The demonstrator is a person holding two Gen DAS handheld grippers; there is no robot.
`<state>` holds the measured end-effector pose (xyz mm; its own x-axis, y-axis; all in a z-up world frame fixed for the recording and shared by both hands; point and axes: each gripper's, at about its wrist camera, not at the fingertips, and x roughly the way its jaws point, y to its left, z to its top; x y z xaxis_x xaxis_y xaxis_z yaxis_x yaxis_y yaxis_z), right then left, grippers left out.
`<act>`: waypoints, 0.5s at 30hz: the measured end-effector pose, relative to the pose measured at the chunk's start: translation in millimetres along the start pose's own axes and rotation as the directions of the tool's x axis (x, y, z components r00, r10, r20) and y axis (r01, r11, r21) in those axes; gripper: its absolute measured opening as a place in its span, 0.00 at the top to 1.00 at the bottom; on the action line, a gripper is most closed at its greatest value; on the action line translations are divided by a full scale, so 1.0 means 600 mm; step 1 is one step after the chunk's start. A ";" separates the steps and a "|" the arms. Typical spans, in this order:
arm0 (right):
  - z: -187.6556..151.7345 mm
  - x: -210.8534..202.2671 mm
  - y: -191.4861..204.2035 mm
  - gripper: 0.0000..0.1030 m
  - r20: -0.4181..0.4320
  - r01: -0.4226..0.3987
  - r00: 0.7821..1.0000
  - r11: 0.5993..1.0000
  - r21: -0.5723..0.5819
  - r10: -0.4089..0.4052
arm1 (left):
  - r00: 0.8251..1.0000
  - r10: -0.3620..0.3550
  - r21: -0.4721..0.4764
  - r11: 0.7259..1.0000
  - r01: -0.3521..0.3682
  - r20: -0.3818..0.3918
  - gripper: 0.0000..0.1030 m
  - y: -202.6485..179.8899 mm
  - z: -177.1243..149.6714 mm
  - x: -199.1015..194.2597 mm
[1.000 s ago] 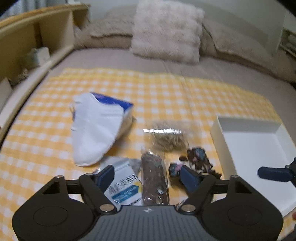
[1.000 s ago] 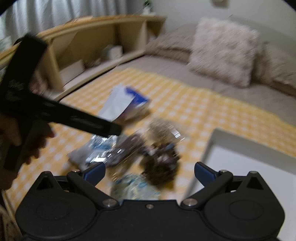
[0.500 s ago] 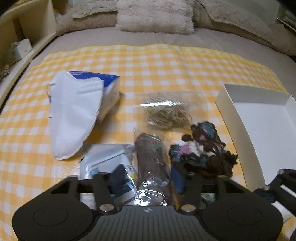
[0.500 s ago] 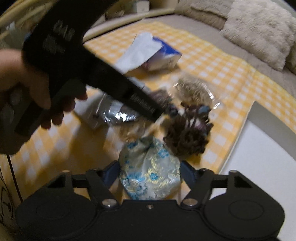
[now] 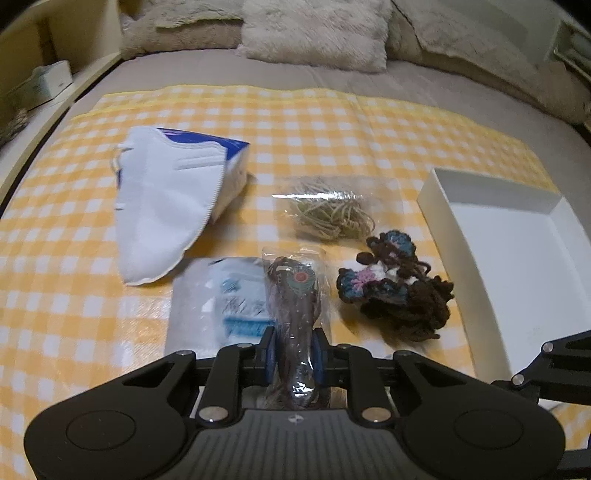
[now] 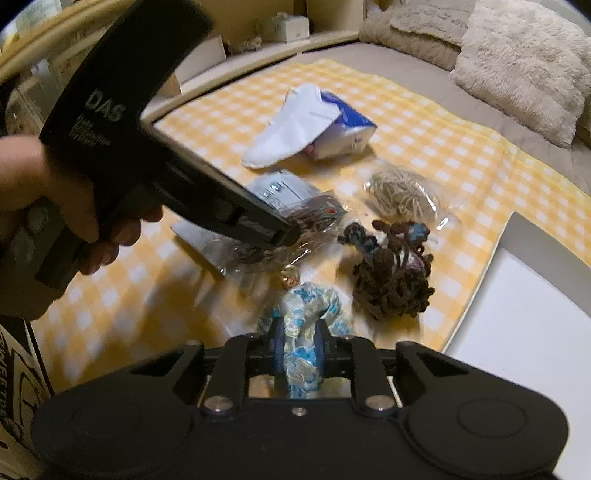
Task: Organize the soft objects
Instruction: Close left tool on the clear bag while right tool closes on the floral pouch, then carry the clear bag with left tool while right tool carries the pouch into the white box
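My left gripper (image 5: pixel 293 354) is shut on a clear bag of brown cord (image 5: pixel 293 306) lying on the yellow checked cloth (image 5: pixel 332 122); the gripper also shows in the right wrist view (image 6: pixel 284 232). My right gripper (image 6: pixel 298 345) is shut on a blue floral fabric pouch (image 6: pixel 301 328). A brown and blue crochet bundle (image 5: pixel 399 288) lies right of the bag and also shows in the right wrist view (image 6: pixel 391 273). A bag of tan string (image 5: pixel 328 214), a white face mask (image 5: pixel 162 206) on a blue box, and a foil packet (image 5: pixel 221 302) lie nearby.
An open white box (image 5: pixel 517 251) sits on the right of the cloth, also in the right wrist view (image 6: pixel 517 295). Fluffy pillows (image 5: pixel 317 29) line the back of the bed. A wooden shelf unit (image 6: pixel 258 33) stands along the left side.
Both grippers moved down and forward and closed: the left shut on the brown cord bag, the right shut on the floral pouch.
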<state>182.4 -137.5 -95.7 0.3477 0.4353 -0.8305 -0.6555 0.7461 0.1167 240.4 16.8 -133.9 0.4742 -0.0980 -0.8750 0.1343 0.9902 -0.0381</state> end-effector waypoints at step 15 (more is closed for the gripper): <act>-0.003 -0.094 0.005 0.94 0.162 -0.007 0.987 0.998 0.060 -0.003 | 0.984 -0.007 -0.134 0.990 0.031 0.178 0.81 0.021 -0.024 -0.131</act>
<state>159.4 -160.7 -49.8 0.4536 0.5093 -0.7314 -0.6164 0.7720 0.1553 192.1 38.5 -72.7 0.6208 -0.1211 -0.7745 0.0311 0.9910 -0.1301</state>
